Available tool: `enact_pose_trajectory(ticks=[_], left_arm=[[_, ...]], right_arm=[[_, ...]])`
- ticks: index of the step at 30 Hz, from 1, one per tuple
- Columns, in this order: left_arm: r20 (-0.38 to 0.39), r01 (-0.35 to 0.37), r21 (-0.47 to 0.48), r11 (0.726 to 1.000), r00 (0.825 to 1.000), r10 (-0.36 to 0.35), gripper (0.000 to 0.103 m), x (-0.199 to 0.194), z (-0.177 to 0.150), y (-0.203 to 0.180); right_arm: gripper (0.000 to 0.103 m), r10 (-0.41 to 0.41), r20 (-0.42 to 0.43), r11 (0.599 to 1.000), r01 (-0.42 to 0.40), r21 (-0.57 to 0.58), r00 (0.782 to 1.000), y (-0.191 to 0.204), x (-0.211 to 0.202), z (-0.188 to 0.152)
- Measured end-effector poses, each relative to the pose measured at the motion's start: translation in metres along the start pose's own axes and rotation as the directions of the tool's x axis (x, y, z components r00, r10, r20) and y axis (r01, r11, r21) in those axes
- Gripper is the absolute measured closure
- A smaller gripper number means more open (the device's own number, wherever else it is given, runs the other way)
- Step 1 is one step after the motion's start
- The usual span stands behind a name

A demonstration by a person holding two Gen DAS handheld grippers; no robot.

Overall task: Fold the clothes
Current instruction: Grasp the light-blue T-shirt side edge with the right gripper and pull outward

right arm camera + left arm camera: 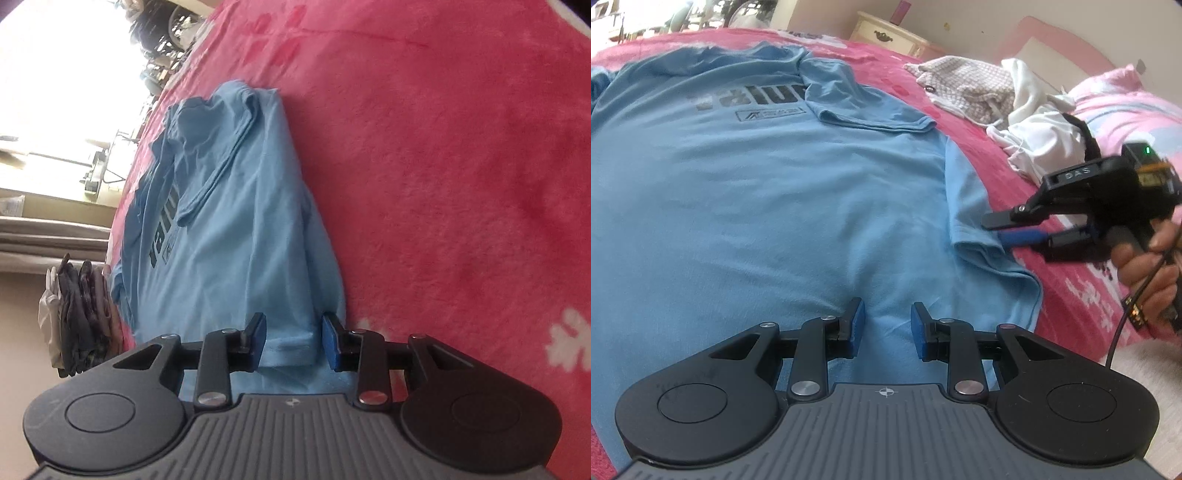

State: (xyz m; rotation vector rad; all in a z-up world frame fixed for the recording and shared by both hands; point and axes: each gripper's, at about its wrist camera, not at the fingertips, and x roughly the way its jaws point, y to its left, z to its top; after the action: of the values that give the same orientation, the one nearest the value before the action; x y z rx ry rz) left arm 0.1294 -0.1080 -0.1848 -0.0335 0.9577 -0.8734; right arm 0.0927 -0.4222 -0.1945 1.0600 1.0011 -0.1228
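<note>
On bed, right gripper (293,341) straddling shirt (236,229) hem

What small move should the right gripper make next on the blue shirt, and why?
Probably close the right gripper on the shirt hem. Its jaws are apart around the folded side edge, so no grip yet. The left gripper also stands open over the hem.
</note>
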Motion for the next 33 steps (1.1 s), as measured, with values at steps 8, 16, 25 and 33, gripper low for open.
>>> enact_pose_trajectory(ticks=[8,16,25,33], left_arm=[[0.003,-0.034,0.067,0.997,0.999,0.033,0.076,-0.001,-0.003,-0.007],[-0.01,-0.042,0.078,0.996,0.999,0.043,0.076,-0.001,-0.002,-0.008],[-0.005,-0.055,0.125,0.991,0.998,0.056,0.076,-0.002,-0.005,-0.011],[-0.005,-0.06,0.142,0.988,0.998,0.062,0.076,-0.002,-0.005,-0.013]], right_arm=[[0.099,-0.068,0.154,0.982,0.094,-0.166,0.986,0.017,-0.055,0.007],[0.099,-0.361,0.269,0.868,0.427,-0.254,0.893,0.002,-0.102,0.039],[0.099,-0.533,0.255,0.743,0.591,-0.316,0.807,-0.023,-0.057,0.047],[0.076,-0.578,0.355,0.747,0.651,-0.13,0.735,-0.04,-0.072,0.038]])
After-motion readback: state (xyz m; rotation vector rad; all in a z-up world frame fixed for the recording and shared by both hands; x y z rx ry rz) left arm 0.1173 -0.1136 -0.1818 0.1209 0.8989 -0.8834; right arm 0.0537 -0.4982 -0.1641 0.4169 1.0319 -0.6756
